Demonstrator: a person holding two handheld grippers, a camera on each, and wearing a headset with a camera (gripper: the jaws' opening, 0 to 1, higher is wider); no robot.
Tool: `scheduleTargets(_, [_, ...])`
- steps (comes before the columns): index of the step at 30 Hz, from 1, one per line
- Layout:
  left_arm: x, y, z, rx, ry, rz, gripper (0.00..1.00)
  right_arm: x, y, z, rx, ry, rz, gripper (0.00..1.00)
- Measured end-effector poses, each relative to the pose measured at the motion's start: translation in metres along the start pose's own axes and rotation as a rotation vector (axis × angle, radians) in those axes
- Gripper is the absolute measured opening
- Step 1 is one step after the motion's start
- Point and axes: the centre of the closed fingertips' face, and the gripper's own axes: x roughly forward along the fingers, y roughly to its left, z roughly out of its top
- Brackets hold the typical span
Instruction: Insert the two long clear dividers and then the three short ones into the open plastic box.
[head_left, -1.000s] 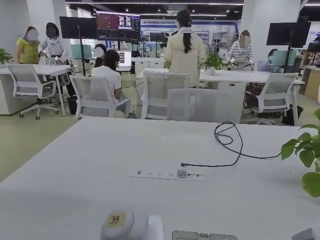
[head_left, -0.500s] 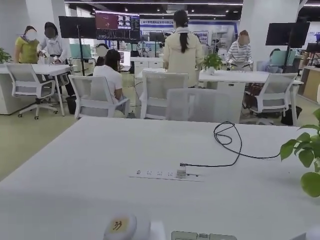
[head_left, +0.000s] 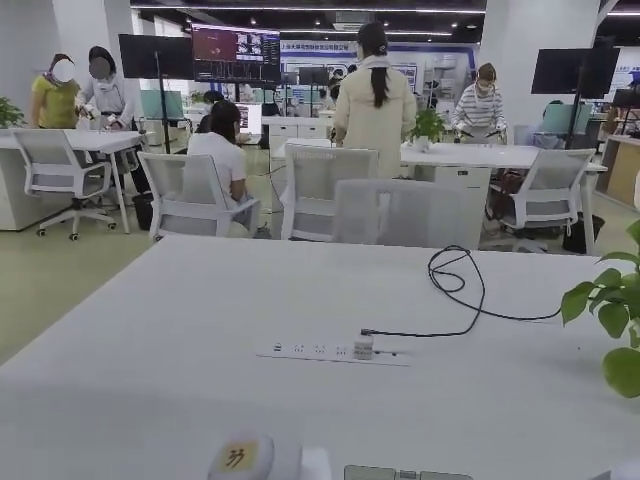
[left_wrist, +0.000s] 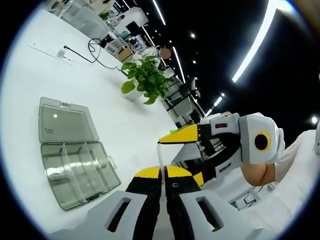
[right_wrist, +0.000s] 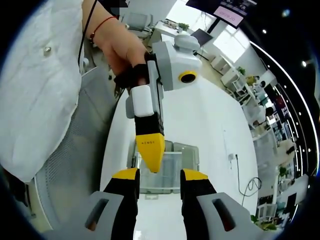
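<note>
Clear divider (left_wrist: 160, 159): a thin, flat, transparent strip, seen edge-on in the left gripper view. It stands straight up out of the left gripper (left_wrist: 162, 172), whose black, yellow-tipped jaws are pressed together on its lower end. The plastic box (left_wrist: 80, 175) lies open on the smooth white table (left_wrist: 135, 130), off to the left of the divider in that view and apart from it. The box is smoky and translucent, rectangular with rounded corners, and clear partitions cross its tray into compartments; I cannot count them reliably. Its lid (left_wrist: 67, 119) lies flat beside the tray, a plain glossy panel. The right gripper (right_wrist: 160, 176) has its jaws spread wide in its own view, pinching nothing. The left gripper's yellow wedge-shaped tip hangs in the gap between them, with the box on the table beyond. In the left gripper view, one yellow jaw of the right gripper reaches to the top of the divider; I cannot tell whether it touches. A hand (right_wrist: 122, 52) wraps the left gripper's glossy white housing, with a red cord at the wrist. Further out, a leafy green plant (left_wrist: 145, 80) stands on the table beyond the box. A looped black cable (head_left: 460, 290) runs to a plug on a flat white power strip (head_left: 320, 350).
</note>
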Motion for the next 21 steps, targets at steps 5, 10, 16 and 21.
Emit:
scheduleTargets(5, [0.000, 0.001, 0.001, -0.006, -0.010, 0.009, 0.00, 0.000, -0.001, 0.000, -0.010, 0.002, -0.006, 0.33])
scheduleTargets(10, [-0.002, 0.003, 0.002, 0.002, -0.016, 0.016, 0.00, -0.002, -0.004, 0.002, 0.007, -0.008, -0.009, 0.35])
scheduleTargets(16, [-0.011, 0.004, 0.002, 0.091, -0.008, 0.016, 0.00, -0.015, -0.014, 0.008, 0.116, -0.088, 0.002, 0.38])
scheduleTargets(21, [-0.016, 0.000, -0.005, 0.344, 0.048, 0.012, 0.00, -0.030, -0.024, 0.015, 0.245, -0.186, 0.057, 0.37])
